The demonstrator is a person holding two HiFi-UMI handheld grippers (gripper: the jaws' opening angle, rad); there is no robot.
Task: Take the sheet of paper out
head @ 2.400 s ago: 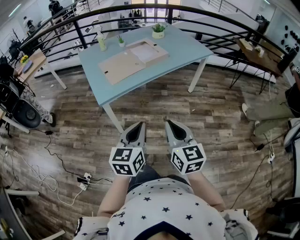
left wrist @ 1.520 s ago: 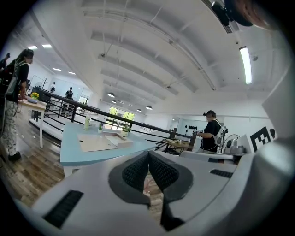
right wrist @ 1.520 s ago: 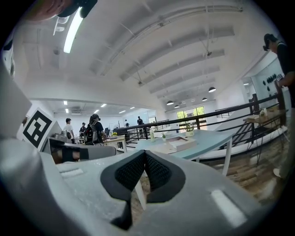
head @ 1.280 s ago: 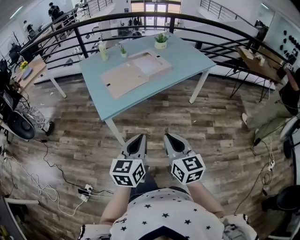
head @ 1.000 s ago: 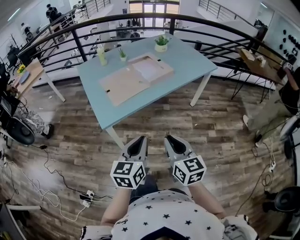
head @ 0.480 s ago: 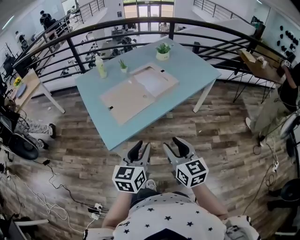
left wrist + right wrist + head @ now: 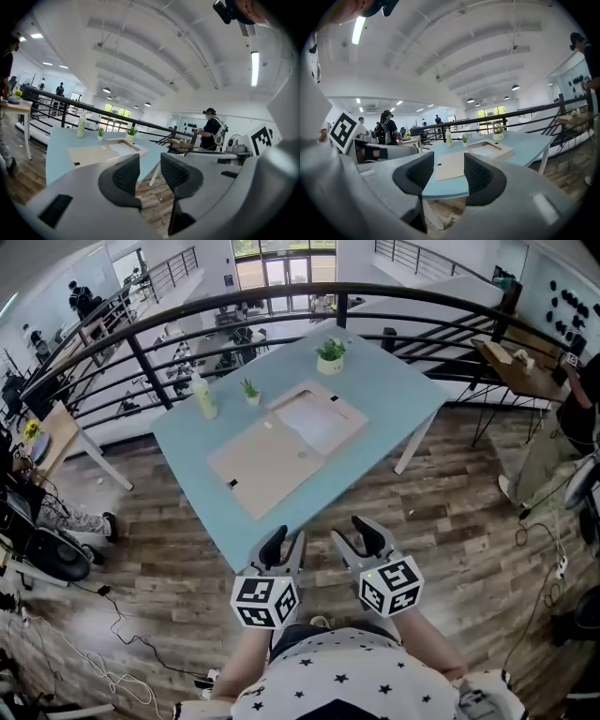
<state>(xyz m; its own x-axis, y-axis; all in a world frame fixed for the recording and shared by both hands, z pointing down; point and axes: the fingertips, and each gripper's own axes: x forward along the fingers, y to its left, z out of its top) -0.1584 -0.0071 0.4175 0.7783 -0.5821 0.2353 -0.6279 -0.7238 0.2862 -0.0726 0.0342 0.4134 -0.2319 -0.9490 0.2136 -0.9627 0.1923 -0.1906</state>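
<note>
The flat brown cardboard box (image 7: 265, 463) lies open on the light-blue counter (image 7: 394, 381), ahead of both jaws and well apart from them. It holds the white sheet of paper (image 7: 317, 420) (flat, pale, filling the tray). The jaws of the left gripper (image 7: 284, 542) and right gripper (image 7: 354, 534) are opening, with nothing between them. A second ago they were together and the counter lay farther off.

The table (image 7: 403, 381) is pale blue with white legs; the flat box (image 7: 267, 460) on it is tan cardboard; the sheet of paper (image 7: 319, 421) in its tray is white; the bottle (image 7: 204, 397) is pale yellow-green; the larger plant (image 7: 330, 349) is green in a white pot; the floor (image 7: 450, 512) is mottled brown-and-grey planks; the railing (image 7: 142, 367) is black; the person's shirt (image 7: 337, 681) is white with dark stars.
</note>
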